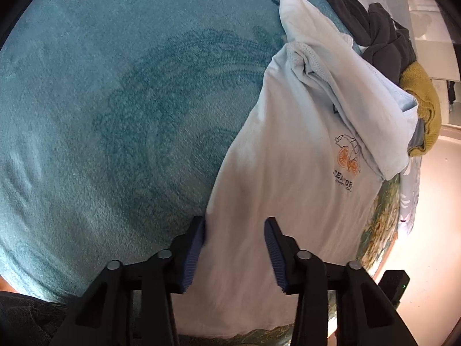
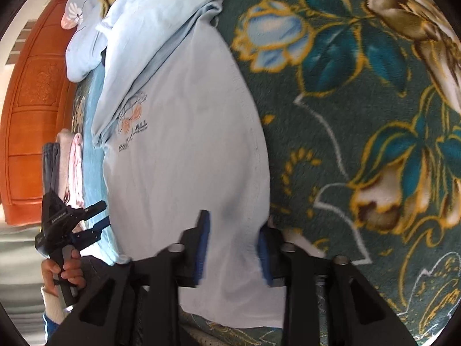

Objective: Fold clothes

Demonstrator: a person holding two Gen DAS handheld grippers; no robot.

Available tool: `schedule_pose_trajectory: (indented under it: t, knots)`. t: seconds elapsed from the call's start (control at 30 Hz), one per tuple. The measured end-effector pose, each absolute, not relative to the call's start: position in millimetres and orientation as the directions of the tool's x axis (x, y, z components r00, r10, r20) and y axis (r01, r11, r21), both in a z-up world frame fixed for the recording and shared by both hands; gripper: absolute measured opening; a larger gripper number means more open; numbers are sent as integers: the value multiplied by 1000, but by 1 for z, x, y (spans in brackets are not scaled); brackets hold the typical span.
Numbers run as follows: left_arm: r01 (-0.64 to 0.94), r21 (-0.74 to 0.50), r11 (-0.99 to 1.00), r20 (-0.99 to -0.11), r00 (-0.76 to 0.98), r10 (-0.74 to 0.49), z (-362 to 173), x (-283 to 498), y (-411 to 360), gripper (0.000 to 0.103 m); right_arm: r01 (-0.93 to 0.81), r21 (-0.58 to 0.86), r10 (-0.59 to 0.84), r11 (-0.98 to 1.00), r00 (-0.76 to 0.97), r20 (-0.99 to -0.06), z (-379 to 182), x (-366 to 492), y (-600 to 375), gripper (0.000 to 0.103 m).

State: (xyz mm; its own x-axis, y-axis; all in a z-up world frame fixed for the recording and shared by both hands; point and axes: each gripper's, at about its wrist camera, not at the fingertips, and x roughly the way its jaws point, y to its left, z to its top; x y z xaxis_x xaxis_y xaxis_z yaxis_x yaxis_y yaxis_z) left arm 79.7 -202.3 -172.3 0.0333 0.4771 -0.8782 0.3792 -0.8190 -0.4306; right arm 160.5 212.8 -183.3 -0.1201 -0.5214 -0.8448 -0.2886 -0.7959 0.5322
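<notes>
- left gripper (image 1: 234, 232): spread wide, blue pads apart, holding nothing — poised over the near hem of the shirt, left pad at the shirt's left edge.
- right gripper (image 2: 233, 235): also spread, nothing clamped; the shirt hem lies between its fingers, the right pad about at the shirt's right edge. Contact with the cloth cannot be told.
- In the right wrist view, the person's left hand (image 2: 62, 271) grips the handle of the other gripper, seen at lower left beside the shirt.
- pale blue T-shirt (image 1: 288, 173): lying lengthwise on the bed, near the bed's edge, hem nearest the cameras. The chest print (image 1: 347, 158) is an orange-wheeled graphic with dark lettering, partly covered by the folded-over upper part of the shirt.
- Under it is a fleece blanket (image 1: 115, 101), plain teal on one side; in the right wrist view the same bed cover shows dark green with large blue, cream and gold flowers.
- Beyond the shirt's far end: a dark grey garment (image 1: 374, 28) and a mustard knit (image 1: 423, 101), heaped, touching each other.
- folded stack (image 2: 66, 167) — grey, white, pink — sits at the blanket's far edge.
- Behind that, an orange carved wooden panel (image 2: 31, 101).
</notes>
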Motion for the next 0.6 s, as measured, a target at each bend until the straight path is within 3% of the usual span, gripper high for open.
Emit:
schedule_pose_trajectory:
  t: [0.03, 0.07, 0.2, 0.33, 0.43, 0.6]
  knots:
    - [377, -423, -824, -881, 42, 472, -173, 80, -201, 9, -284, 536, -524, -795, -124, -843, -183, 159, 213, 7]
    - [377, -424, -823, -880, 43, 473, -173, 80, -200, 5, -282, 546, -530, -789, -139, -837, -182, 156, 213, 7]
    - [378, -542, -750, -828, -86, 555, -164, 77, -206, 4, -285, 594, -551, -752, -222, -804, -173, 141, 216, 4]
    - [344, -701, -625, -713, -358, 602, -141, 74, -231, 4, -301, 628, -540, -718, -329, -775, -157, 122, 235, 4]
    - [368, -679, -635, -729, -440, 525, -136, 70, -246, 5, -324, 646, -526, -691, -387, -757, -151, 107, 248, 4]
    - [437, -649, -623, -761, -392, 517, -158, 72, -258, 5, -328, 599, -485, -731, -367, -793, -152, 86, 246, 5]
